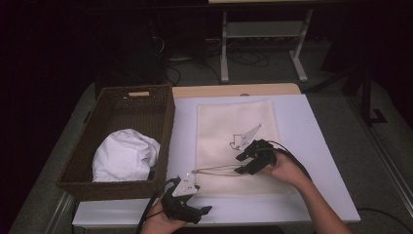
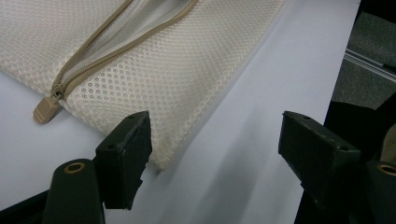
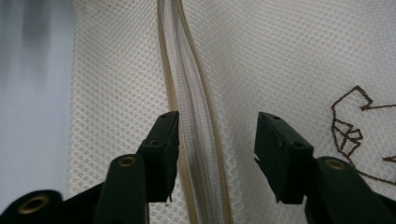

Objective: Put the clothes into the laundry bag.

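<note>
Both tongs stand with jaws apart and clamped on nothing: the right gripper (image 1: 242, 163) rests over the open zipper (image 3: 187, 107), one jaw on either side of its two tapes, while the left gripper (image 1: 195, 213) hovers just off the near corner of the mesh laundry bag (image 1: 237, 146), nearest the zipper pull (image 2: 45, 109). Going from largest to smallest, we note first the table (image 1: 316, 146) beneath both tongs, then the wicker basket (image 1: 122, 141) to the left of the left gripper, then the bag, flat beneath the right gripper and just ahead of the left one, then the white garment (image 1: 125, 155) bundled in the basket, well apart from both, and lastly the pull, just left of the left gripper's left jaw. We judge the work to be at an early stage: the zipper is drawn open along the bag's near edge, but the mouth lies nearly flat. What remains, in our reading, is to grip and spread the opening, fetch the garment from the basket, put it inside and close the zipper.
</note>
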The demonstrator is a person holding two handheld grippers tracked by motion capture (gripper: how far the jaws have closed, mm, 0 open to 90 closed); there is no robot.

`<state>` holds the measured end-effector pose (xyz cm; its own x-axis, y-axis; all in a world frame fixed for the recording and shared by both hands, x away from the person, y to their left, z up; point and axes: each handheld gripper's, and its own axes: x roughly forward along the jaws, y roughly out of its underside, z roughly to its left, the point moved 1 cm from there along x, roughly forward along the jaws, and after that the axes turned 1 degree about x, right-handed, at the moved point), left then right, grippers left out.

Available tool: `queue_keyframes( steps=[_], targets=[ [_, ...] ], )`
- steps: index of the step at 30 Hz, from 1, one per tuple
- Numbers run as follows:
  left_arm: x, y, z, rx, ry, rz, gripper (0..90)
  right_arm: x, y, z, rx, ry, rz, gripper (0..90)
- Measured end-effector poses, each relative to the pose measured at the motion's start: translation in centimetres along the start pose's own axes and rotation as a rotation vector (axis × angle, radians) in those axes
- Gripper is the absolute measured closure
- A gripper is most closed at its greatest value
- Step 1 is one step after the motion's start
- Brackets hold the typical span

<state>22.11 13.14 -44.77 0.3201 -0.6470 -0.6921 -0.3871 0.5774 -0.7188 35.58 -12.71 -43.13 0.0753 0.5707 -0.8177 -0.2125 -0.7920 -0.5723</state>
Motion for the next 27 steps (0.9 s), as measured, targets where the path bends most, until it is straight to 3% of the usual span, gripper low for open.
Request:
queue_keyframes(
  steps=[16, 27],
  targets=[
    [0.0, 0.05, 0.19, -0.012, 0.0, -0.004, 25.2, 0.61, 0.04, -0.54, -0.033, -0.05, 0.02, 80.1],
    [-0.02, -0.28, 0.15, -0.024, 0.01, -0.008, 25.2, -0.33, -0.25, -0.92, -0.018, -0.081, -0.015, 84.0]
  ],
)
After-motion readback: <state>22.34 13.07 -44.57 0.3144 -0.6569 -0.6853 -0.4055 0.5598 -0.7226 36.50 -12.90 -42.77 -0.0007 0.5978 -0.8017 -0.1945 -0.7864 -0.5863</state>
